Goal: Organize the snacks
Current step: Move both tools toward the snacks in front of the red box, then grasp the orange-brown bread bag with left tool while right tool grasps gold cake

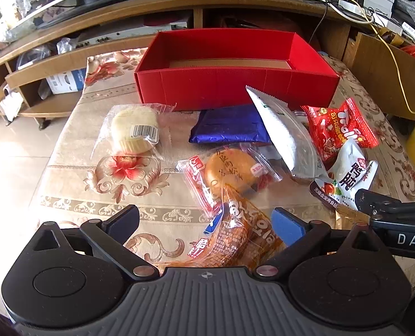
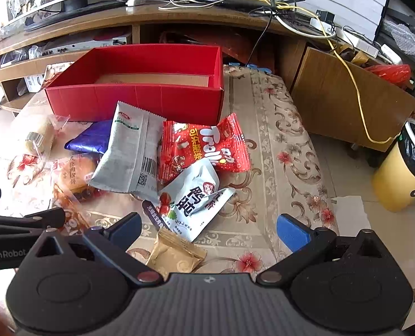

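An empty red box point(image 1: 235, 89) point(image 2: 134, 100) stands at the far side of the floral tablecloth point(image 1: 81, 182) point(image 2: 277, 140). In front of it lie a wrapped pale cake point(image 1: 134, 128), a blue foil pack point(image 1: 227, 124), a grey-white pack point(image 2: 129, 154), a red Trolli pack point(image 2: 201, 145), a white pack with black characters point(image 2: 196, 198) and a wrapped bun point(image 1: 229, 168). My left gripper point(image 1: 206, 224) is open above an orange pack point(image 1: 235, 232), not touching it. My right gripper point(image 2: 210, 229) is open above a small tan packet point(image 2: 176, 252).
A wooden TV stand point(image 1: 179, 2) with cables runs behind the table. A yellow bin point(image 2: 400, 179) with a black liner stands on the floor to the right. The table's left edge drops to pale floor tiles point(image 1: 11, 154).
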`<action>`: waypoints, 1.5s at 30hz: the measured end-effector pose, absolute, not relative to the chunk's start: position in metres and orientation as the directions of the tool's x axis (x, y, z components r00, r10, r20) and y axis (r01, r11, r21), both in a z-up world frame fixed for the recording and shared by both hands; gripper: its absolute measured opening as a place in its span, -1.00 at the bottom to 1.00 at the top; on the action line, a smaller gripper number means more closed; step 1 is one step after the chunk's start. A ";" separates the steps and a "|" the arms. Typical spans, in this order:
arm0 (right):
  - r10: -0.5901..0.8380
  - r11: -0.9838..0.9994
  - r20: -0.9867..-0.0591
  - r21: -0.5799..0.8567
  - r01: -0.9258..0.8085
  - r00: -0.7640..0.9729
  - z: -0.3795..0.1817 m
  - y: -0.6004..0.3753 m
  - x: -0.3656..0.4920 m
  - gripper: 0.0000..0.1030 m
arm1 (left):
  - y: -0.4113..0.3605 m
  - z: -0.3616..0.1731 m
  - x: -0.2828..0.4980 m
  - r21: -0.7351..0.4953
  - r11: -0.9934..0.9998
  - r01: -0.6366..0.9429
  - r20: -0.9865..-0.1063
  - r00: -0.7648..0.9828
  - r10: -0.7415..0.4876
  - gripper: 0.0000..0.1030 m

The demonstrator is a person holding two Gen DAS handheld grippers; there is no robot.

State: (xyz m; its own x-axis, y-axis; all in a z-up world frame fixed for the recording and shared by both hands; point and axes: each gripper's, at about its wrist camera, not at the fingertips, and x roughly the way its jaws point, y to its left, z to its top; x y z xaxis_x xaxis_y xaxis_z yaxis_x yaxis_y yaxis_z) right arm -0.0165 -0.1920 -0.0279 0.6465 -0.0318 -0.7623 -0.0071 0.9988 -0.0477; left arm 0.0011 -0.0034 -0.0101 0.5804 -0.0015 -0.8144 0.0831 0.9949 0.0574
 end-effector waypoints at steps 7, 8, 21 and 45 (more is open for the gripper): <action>-0.019 0.999 -0.786 -0.032 -0.010 0.618 -0.032 -0.193 -0.015 0.93 | -0.005 -0.013 0.001 0.062 0.993 0.096 -0.823 0.569 -0.004 0.95; -0.017 0.999 -0.789 -0.030 -0.011 0.615 -0.032 -0.192 -0.015 0.90 | -0.005 -0.014 0.001 0.063 0.993 0.099 -0.824 0.567 -0.004 0.95; -0.006 1.000 -0.812 -0.015 -0.012 0.583 -0.037 -0.191 -0.013 0.85 | -0.007 -0.018 0.001 0.070 0.991 0.113 -0.834 0.552 -0.004 0.91; 0.052 0.997 -0.846 0.071 0.016 0.530 -0.044 -0.203 -0.008 0.85 | -0.002 -0.036 0.015 -0.015 0.975 0.222 -0.878 0.464 -0.119 0.91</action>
State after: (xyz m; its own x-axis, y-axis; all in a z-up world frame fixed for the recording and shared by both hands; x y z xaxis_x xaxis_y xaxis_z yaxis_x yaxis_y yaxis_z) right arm -0.0079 -0.2029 -0.0436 0.5301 0.0517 -0.8464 0.0158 0.9974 0.0709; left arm 0.0147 -0.0022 -0.0360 0.4642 -0.1194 -0.8776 0.2220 0.9749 -0.0152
